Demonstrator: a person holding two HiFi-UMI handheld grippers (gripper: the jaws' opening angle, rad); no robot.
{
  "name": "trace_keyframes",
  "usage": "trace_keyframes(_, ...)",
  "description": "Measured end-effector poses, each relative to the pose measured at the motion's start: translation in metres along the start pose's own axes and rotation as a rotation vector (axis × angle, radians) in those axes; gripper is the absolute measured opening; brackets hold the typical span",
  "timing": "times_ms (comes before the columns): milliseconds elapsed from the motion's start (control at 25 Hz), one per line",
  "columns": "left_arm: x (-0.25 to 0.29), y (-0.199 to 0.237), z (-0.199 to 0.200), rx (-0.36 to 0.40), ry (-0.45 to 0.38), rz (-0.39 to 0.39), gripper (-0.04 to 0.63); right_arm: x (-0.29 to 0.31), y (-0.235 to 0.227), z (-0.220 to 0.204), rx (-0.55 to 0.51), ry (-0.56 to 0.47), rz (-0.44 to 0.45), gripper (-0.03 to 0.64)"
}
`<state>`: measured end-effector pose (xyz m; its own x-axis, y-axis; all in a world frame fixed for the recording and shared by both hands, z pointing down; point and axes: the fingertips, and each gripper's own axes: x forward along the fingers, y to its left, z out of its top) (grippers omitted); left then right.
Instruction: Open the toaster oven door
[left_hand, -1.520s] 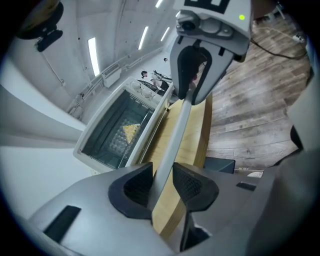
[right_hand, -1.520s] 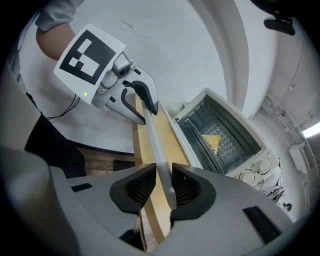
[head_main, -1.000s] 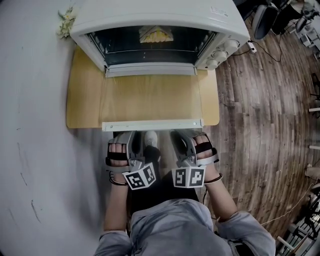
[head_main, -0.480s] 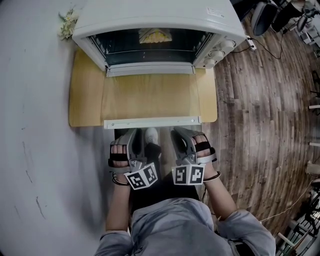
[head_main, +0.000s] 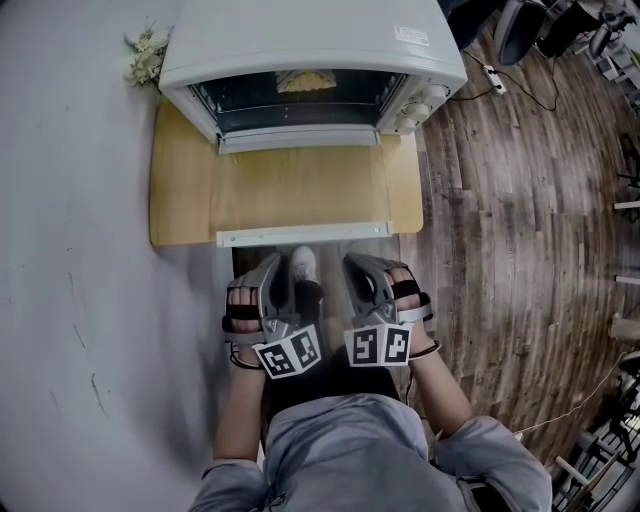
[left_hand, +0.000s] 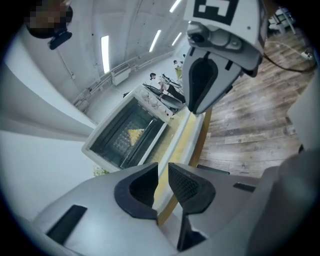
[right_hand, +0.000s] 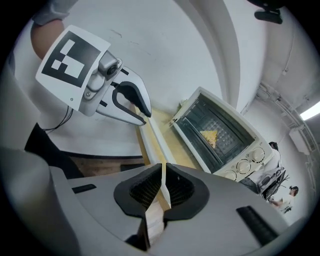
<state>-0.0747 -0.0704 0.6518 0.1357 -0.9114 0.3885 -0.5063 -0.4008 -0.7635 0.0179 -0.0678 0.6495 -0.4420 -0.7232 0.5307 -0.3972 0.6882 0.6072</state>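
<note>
Setting: pale wall (head_main: 70, 250) at the left and plank floor (head_main: 500, 250) at the right were seen around a light wooden table (head_main: 180, 190).
Door position: the toaster oven door (head_main: 300, 190) was found swung fully down, lying flat over the table in front of the toaster oven (head_main: 310, 40), with its handle (head_main: 303, 234) at the table's near edge.
Door look: a glass pane in a white frame was shown, the table's wood visible through it; a white bar handle was carried along the free edge.
Handling: the door was judged stiff, fairly light and hinged at its lower edge. The glass was judged fragile and the smooth bar possibly slippery.
Hold point: the handle bar, near its middle, was judged best.
Task progress: opening was judged complete.
Oven: the cavity was exposed, with yellow food (head_main: 305, 82) inside and knobs (head_main: 420, 105) at the right.
Left gripper (left_hand: 163, 175): it was held short of the handle, untouching. Its jaws were closing, a narrow gap left, nothing between them.
Right gripper (right_hand: 163, 175): it was placed likewise. Its jaws were closing to a slit, nothing pinched.
Around: flowers (head_main: 148, 52) were seen by the oven's left corner, and a shoe (head_main: 303, 265) between the grippers.
</note>
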Motion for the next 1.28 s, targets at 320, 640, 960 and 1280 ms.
trace_keyframes(320,-0.059,0.048,0.042,-0.170,-0.055,0.025,0.028,-0.066,-0.039,0.062,0.239,-0.137,-0.045,0.006)
trace_keyframes(640,-0.114,0.102,0.083,-0.498,-0.119,0.020,0.020,-0.141,-0.086,0.110,0.561,-0.292,-0.118,0.002)
trace_keyframes(960,-0.146,0.169,0.125,-0.737,-0.245,0.068,0.020,-0.186,-0.133,0.143,0.767,-0.427,-0.162,0.000)
trace_keyframes(1280,-0.161,0.197,0.136,-0.978,-0.286,0.071,0.020,-0.208,-0.154,0.166,0.854,-0.526,-0.173,-0.001)
